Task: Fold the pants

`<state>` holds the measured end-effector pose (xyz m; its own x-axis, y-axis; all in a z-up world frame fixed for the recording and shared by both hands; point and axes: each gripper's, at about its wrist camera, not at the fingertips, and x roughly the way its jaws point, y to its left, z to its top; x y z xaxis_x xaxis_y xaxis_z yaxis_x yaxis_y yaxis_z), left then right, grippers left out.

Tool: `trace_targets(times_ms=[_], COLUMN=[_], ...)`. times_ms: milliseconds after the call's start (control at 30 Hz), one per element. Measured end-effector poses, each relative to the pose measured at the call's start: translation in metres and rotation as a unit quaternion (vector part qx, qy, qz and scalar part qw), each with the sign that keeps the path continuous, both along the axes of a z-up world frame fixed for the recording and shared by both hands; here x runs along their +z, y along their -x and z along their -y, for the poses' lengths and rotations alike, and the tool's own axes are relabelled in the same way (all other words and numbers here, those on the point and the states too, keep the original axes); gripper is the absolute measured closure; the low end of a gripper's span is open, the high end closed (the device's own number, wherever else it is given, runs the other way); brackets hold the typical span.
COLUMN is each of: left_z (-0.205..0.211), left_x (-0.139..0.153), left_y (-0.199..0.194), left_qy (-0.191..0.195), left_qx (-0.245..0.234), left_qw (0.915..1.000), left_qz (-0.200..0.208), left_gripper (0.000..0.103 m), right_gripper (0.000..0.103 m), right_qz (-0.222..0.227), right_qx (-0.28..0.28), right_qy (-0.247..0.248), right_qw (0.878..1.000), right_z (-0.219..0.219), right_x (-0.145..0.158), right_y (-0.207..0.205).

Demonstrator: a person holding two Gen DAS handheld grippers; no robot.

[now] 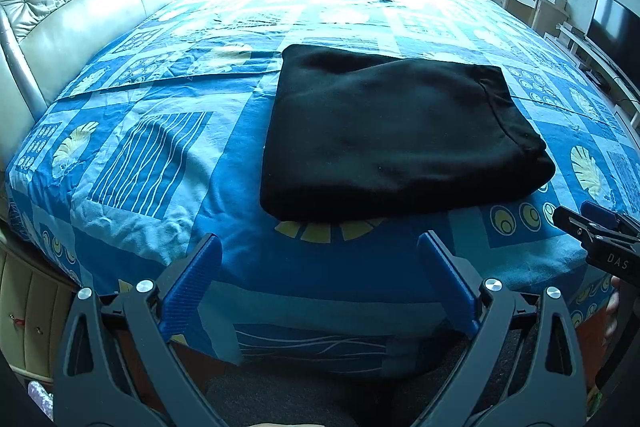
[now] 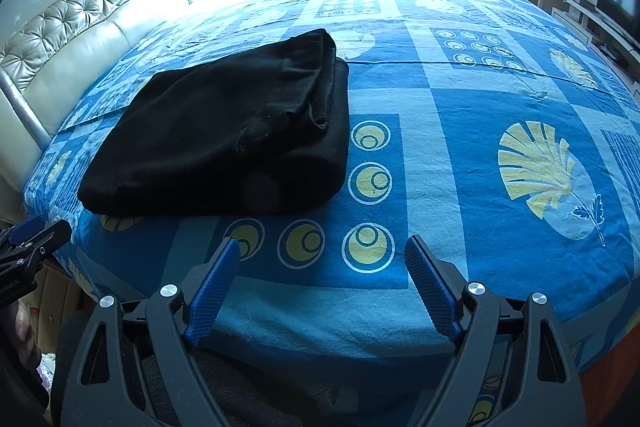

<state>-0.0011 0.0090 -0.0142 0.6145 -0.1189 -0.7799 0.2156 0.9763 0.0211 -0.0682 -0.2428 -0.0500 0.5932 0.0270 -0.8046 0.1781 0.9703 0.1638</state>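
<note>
Black cloth, the pants (image 1: 400,135), lies folded into a thick rectangular bundle on the blue patterned bed (image 1: 160,155), near its front edge and well clear of the padded headboard (image 1: 72,11) at far left. My left gripper (image 1: 320,259) hangs just short of the bundle's near edge, fingers spread wide and holding nothing. My right gripper (image 2: 322,259) sits off the bundle's right corner over a row of yellow ring motifs, likewise wide open and empty. By my reading the fold is essentially finished.

Risks, left to right. The left side of the bundle looks smooth and closed, so a nudge there would only slide it. The right side shows stacked layer ends and a raised hem (image 2: 316,83); a finger catching that lip could peel the top layer back. The sheet under the bundle is loose and creased, so dragging either gripper across it could tug the bundle askew.
</note>
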Motion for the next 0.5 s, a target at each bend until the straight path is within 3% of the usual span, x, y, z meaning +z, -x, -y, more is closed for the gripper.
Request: trace_targets(times_ms=[500], left_z=[0.0018], left_x=[-0.0007], left_y=[0.0007], left_qy=[-0.004], left_qx=[-0.002], left_qw=[1.0000], left_qz=[-0.002], left_gripper=[0.005], right_gripper=[0.020], right_qz=[-0.005], right_qx=[0.005], right_qy=[-0.001], right_qw=[1.000], right_z=[-0.0049], right_x=[-0.0037], right_y=[-0.0003])
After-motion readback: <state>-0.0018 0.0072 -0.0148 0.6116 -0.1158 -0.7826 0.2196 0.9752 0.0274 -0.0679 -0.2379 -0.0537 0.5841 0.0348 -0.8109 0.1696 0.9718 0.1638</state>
